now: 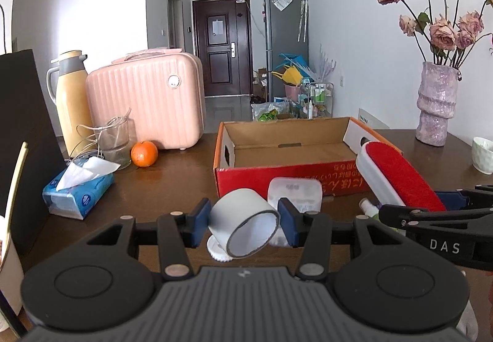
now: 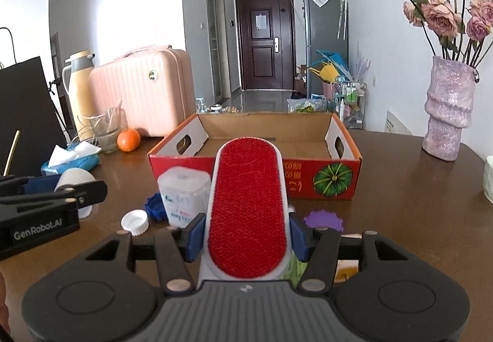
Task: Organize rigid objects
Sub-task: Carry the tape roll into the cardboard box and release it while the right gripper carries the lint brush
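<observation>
My left gripper (image 1: 244, 224) is shut on a grey tape roll (image 1: 246, 224), held above the table in front of the open red cardboard box (image 1: 292, 180). My right gripper (image 2: 246, 235) is shut on a red lint brush (image 2: 248, 212) with a white frame, which points toward the box (image 2: 326, 181). The brush also shows in the left wrist view (image 1: 397, 177), and the tape roll in the right wrist view (image 2: 75, 180). A clear plastic container (image 2: 183, 195), a white cap (image 2: 135, 222), a blue lid (image 2: 154, 206) and a purple lid (image 2: 323, 220) lie on the table before the box.
A tissue pack (image 1: 77, 194), an orange (image 1: 144, 153), a glass (image 1: 112, 141), a thermos (image 1: 72, 101) and a pink case (image 1: 148, 101) stand at the left. A vase of roses (image 2: 446, 117) and a white cup (image 1: 482, 154) stand at the right.
</observation>
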Action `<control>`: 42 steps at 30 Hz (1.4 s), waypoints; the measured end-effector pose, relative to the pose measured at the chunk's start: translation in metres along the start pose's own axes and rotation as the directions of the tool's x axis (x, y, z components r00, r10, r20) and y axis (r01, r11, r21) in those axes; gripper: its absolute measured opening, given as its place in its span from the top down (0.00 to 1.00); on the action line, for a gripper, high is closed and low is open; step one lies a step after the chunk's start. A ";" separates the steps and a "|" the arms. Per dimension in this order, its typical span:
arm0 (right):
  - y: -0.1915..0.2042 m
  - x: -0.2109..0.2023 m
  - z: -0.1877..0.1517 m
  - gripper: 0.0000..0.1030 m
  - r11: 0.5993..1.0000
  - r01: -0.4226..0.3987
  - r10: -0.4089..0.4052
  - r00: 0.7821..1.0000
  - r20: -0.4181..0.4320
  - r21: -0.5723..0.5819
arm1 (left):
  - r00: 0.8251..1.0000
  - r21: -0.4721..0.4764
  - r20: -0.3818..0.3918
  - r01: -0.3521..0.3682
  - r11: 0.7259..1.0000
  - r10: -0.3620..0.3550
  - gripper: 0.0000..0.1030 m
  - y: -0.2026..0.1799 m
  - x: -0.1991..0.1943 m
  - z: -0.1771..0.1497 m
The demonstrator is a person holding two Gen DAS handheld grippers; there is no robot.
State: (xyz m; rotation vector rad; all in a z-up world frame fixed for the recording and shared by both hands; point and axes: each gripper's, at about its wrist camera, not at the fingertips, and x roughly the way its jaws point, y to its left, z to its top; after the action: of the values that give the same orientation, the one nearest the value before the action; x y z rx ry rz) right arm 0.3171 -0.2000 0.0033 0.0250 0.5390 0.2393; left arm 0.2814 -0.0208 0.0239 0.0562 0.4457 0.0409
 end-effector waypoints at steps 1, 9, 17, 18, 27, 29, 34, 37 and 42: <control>-0.001 0.001 0.002 0.47 1.000 0.000 0.000 1.000 0.003 0.001 | 1.000 -0.002 0.004 0.001 1.000 -0.001 0.52 -0.001 0.002 0.003; -0.007 0.015 0.022 0.47 1.000 0.013 -0.013 1.000 0.016 -0.001 | 0.999 -0.014 0.035 -0.005 1.000 0.005 0.52 -0.008 0.016 0.024; -0.014 0.032 0.043 0.47 1.000 0.016 -0.017 0.999 0.032 0.019 | 0.999 -0.033 0.044 -0.006 0.999 0.007 0.52 -0.015 0.038 0.046; -0.016 0.035 0.045 0.47 1.000 0.015 -0.016 0.999 0.031 0.022 | 0.999 -0.036 0.045 -0.005 0.999 0.007 0.52 -0.016 0.041 0.048; -0.032 0.060 0.062 0.47 0.998 0.023 -0.025 0.999 0.038 0.060 | 0.999 -0.076 0.042 -0.004 0.997 0.007 0.52 -0.019 0.074 0.065; -0.037 0.066 0.066 0.47 0.998 0.021 -0.024 0.999 0.041 0.067 | 0.999 -0.080 0.039 -0.003 0.997 0.007 0.52 -0.020 0.082 0.068; -0.046 0.080 0.077 0.47 0.996 0.024 -0.028 0.998 0.048 0.082 | 1.000 -0.098 0.028 -0.001 0.995 0.003 0.52 -0.021 0.101 0.075; -0.051 0.090 0.083 0.47 0.995 0.022 -0.026 0.999 0.043 0.095 | 1.000 -0.108 0.021 -0.003 0.994 0.005 0.52 -0.021 0.111 0.079; -0.054 0.105 0.092 0.47 0.994 0.018 -0.021 0.999 0.025 0.105 | 1.000 -0.118 0.016 -0.013 0.993 0.015 0.52 -0.021 0.130 0.087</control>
State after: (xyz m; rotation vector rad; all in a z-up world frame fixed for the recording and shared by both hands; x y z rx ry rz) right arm 0.4635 -0.2247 0.0244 0.1242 0.5252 0.1911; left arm 0.4370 -0.0387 0.0448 -0.0570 0.4254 0.0803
